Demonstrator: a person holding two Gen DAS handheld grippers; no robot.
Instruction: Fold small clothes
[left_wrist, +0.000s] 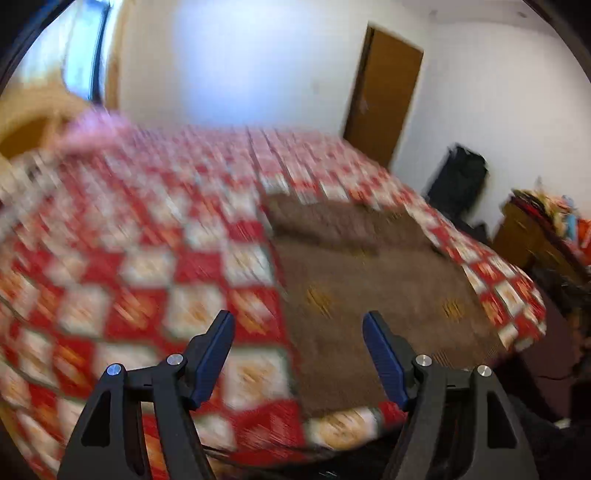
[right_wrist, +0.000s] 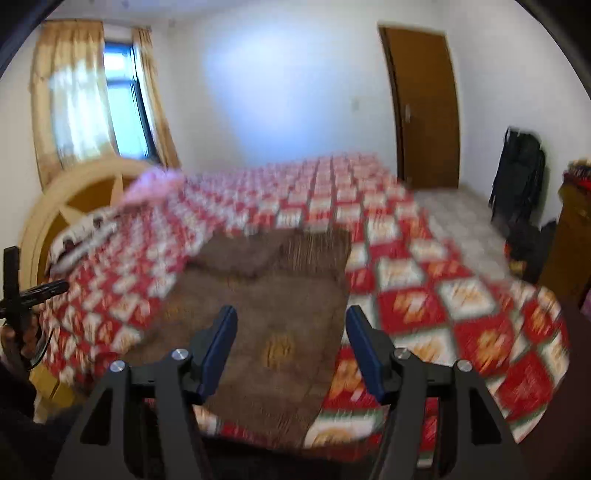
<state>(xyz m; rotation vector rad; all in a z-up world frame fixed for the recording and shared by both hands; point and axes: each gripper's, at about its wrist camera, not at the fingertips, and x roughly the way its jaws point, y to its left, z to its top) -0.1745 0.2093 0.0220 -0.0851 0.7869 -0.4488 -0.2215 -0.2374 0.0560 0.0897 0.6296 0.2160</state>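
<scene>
A brown garment (left_wrist: 373, 280) with small yellow marks lies spread on the red-and-white checked bedspread (left_wrist: 147, 258), its far end folded over on itself. My left gripper (left_wrist: 297, 325) hovers open above the bed's near edge, at the garment's left side, with nothing between its blue pads. In the right wrist view the same brown garment (right_wrist: 266, 302) lies straight ahead. My right gripper (right_wrist: 291, 319) stands open above its near part, holding nothing. Both views are blurred.
A pink cloth (right_wrist: 155, 184) and a pillow (right_wrist: 85, 229) lie at the head of the bed by a wooden headboard (right_wrist: 74, 192). A brown door (right_wrist: 424, 107), dark bags (right_wrist: 521, 173) and a wooden cabinet (left_wrist: 532, 232) with piled cloth stand at the right.
</scene>
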